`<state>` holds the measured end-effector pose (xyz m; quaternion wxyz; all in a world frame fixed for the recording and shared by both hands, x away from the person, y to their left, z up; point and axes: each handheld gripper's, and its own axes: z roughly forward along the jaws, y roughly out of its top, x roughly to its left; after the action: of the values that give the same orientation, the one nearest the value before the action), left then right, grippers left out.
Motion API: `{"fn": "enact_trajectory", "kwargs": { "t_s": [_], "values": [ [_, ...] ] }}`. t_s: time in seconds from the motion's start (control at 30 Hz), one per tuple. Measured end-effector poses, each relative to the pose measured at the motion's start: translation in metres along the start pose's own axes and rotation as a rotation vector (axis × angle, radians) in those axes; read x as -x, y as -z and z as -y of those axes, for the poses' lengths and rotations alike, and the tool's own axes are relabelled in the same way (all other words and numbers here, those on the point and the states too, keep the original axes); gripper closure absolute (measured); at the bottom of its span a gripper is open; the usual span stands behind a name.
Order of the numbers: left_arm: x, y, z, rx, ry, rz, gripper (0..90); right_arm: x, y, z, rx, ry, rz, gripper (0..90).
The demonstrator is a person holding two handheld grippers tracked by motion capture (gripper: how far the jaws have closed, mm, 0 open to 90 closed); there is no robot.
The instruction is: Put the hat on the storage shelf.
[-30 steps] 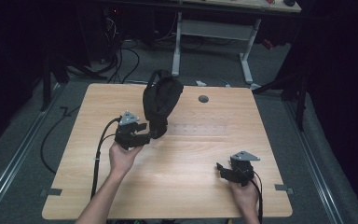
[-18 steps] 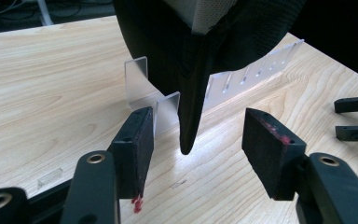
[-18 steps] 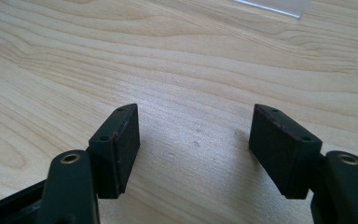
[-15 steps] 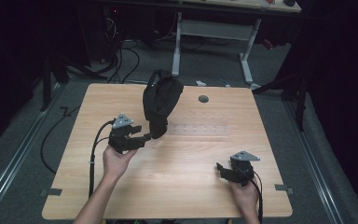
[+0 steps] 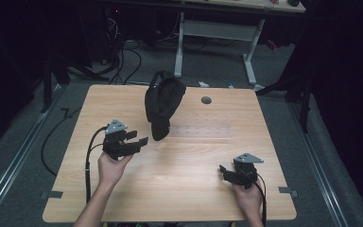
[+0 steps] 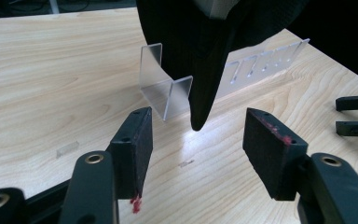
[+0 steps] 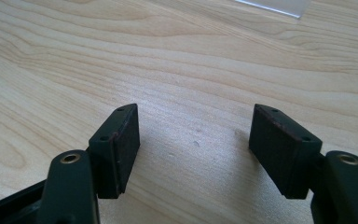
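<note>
Table (image 5: 179,165) in the high view carries a black cap (image 5: 163,101) perched on a clear stand, the left gripper (image 5: 139,139) released just beside it; the left gripper view shows spread jaws short of the cap's hanging tip; the right gripper (image 7: 193,144) gapes empty over bare wood.

A lab or test room, dimly lit: a pale wood-grain table (image 5: 179,189) stands on grey carpet floor (image 5: 28,142), with loose black cables (image 5: 123,56) trailing on the floor at the far left, a white metal desk frame (image 5: 217,33) beyond, and dark metal floor rails (image 5: 9,175) running along both sides
</note>
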<state>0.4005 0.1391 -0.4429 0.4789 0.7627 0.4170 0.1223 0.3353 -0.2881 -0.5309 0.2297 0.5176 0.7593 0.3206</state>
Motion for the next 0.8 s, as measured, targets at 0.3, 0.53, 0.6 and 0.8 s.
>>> {"fn": "enact_trajectory", "kwargs": {
  "t_s": [0.3, 0.53, 0.6, 0.8],
  "values": [
    [0.002, 0.008, 0.009, -0.002, 0.012, 0.005, 42.5, 0.0, 0.0, 0.0, 0.0, -0.001, 0.0, 33.7],
    [0.004, 0.011, 0.019, -0.01, 0.01, 0.002, 42.0, 0.0, 0.0, 0.0, 0.0, -0.001, 0.0, 33.7],
    [0.005, 0.012, 0.022, -0.013, 0.008, 0.0, 41.9, 0.0, 0.0, 0.0, 0.0, -0.001, 0.0, 33.7],
    [0.006, 0.017, 0.029, -0.011, 0.004, -0.004, 41.8, 0.0, 0.0, 0.0, 0.0, -0.002, 0.0, 33.7]
  ]
}}
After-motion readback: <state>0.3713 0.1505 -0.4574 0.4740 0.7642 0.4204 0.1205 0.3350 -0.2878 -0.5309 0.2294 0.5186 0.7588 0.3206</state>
